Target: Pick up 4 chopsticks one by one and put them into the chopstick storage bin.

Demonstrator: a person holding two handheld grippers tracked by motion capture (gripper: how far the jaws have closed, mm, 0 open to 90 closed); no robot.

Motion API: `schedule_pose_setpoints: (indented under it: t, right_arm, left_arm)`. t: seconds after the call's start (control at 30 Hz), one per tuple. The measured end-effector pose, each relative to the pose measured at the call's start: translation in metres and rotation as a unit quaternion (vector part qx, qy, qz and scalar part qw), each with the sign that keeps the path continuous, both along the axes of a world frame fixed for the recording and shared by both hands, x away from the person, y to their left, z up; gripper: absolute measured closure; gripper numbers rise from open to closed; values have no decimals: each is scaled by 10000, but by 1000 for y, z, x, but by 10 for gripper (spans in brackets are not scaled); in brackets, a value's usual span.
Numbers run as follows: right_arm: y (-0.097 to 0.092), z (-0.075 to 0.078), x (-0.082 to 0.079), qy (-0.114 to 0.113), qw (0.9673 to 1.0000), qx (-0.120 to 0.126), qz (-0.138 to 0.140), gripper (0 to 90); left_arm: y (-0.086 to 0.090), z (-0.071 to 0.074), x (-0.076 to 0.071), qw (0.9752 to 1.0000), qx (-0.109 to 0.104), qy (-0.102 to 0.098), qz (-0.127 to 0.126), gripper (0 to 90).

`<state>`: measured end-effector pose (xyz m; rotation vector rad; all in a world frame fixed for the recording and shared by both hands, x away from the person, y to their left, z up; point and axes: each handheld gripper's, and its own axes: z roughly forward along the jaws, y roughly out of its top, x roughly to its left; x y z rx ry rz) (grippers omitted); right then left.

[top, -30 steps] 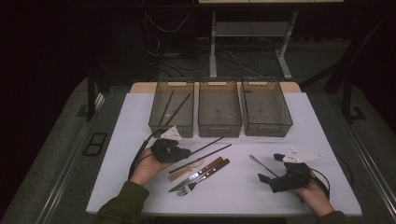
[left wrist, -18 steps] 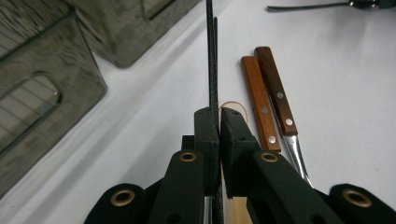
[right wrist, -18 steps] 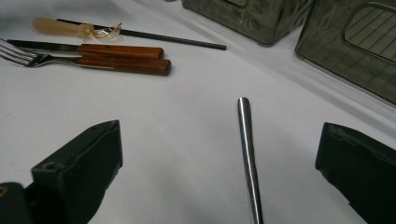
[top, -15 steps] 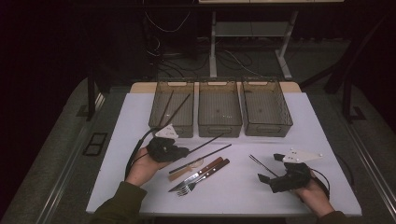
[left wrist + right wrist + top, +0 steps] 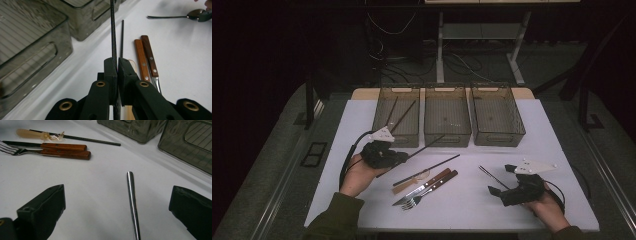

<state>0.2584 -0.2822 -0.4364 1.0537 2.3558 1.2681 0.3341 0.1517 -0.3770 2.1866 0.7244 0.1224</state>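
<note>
I am holding a dark chopstick (image 5: 113, 30) clamped between the closed jaws of my left gripper (image 5: 398, 157), its far end angling up toward two o'clock, near the front wall of the middle bin (image 5: 447, 117). The left bin (image 5: 384, 117), at twelve o'clock from that gripper, is already holding what look like two more dark sticks, though the high view is dim. To land this one cleanly I am judging that the tip should clear the bin's front rim first, then the shaft should be tilted along the bin before I let go. At four o'clock a second chopstick (image 5: 426, 169), a wooden-handled knife (image 5: 422, 186) and a fork (image 5: 430, 190) are lying on the white table (image 5: 557, 130). My right gripper (image 5: 498, 190) is resting there with jaws wide apart, a metal handle (image 5: 132, 202) lying between them.
</note>
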Motion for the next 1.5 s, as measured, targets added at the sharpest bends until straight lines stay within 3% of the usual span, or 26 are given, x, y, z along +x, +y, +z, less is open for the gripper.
schedule_pose_setpoints:
  t: [0.37, 0.87, 1.2, 1.5]
  right_arm:
    - [-1, -1, 2, 1, 10000, 4, -34, 9]
    - [-2, -1, 1, 34, 10000, 24, -53, 9]
    - [-2, -1, 2, 29, 10000, 49, -56, 9]
    - [-3, -1, 1, -1, 10000, 45, -56, 9]
  left_arm:
    - [7, 8, 15, 9998, -153, 27, 96, 855]
    - [16, 20, 44, 9990, -60, -1, 436, 855]
    - [19, 31, 64, 9974, 0, -29, 719, 855]
    - [23, 34, 82, 9943, -15, -5, 1066, 855]
